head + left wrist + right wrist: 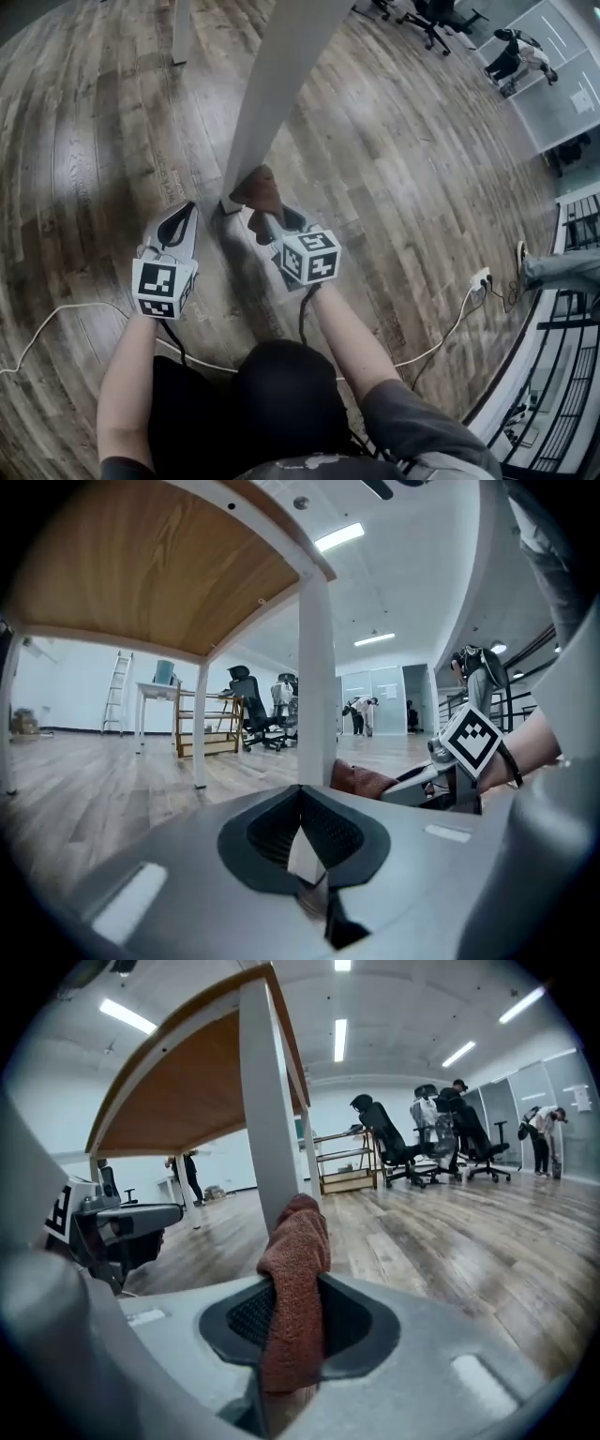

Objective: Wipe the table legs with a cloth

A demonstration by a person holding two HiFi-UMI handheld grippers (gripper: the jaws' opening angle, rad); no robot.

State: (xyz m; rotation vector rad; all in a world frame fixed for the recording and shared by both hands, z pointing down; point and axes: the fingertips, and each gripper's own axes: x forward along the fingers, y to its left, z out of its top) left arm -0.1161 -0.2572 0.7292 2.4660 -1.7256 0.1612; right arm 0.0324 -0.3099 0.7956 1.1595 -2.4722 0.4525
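The brown wooden plank floor (84, 141) fills the head view. Only this view shows both grippers from above, low at the foot of the table. The two gripper views show what the head view does not: the light wooden underside of the table (141, 564) above them. The white square table leg (270, 1119) stands straight in front of the right gripper (292, 1335). It is ahead and slightly to the right of the left gripper (302, 808). The left gripper has its jaws together, with nothing between them. The jaws of the right gripper are closed on the reddish-brown knitted cloth (295, 1279). The cloth stands up from these jaws as a folded strip with a rough surface. Its rounded top is at the lower end of the leg and seems to touch it.
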